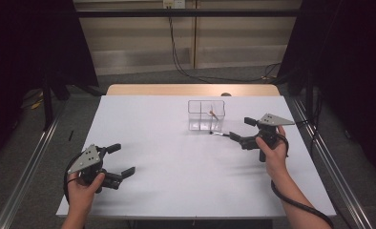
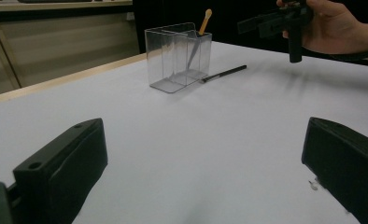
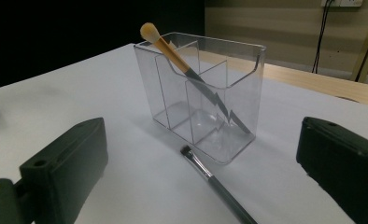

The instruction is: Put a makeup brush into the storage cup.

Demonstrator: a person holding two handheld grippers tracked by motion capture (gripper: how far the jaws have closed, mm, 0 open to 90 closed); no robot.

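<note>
A white table (image 1: 176,162) is carrying a clear plastic organizer (image 1: 206,116), which is standing toward its far right side. A thin black brush (image 3: 217,184) is lying flat just beside the organizer's base.

Dim, soft overhead light, dark surround

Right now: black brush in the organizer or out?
Out. The black brush lies flat on the table beside the clear organizer.

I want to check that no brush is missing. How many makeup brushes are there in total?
2. One brush with an orange handle stands tilted inside the clear organizer. One dark brush lies on the white table just beside it, in front of the right gripper.
</note>
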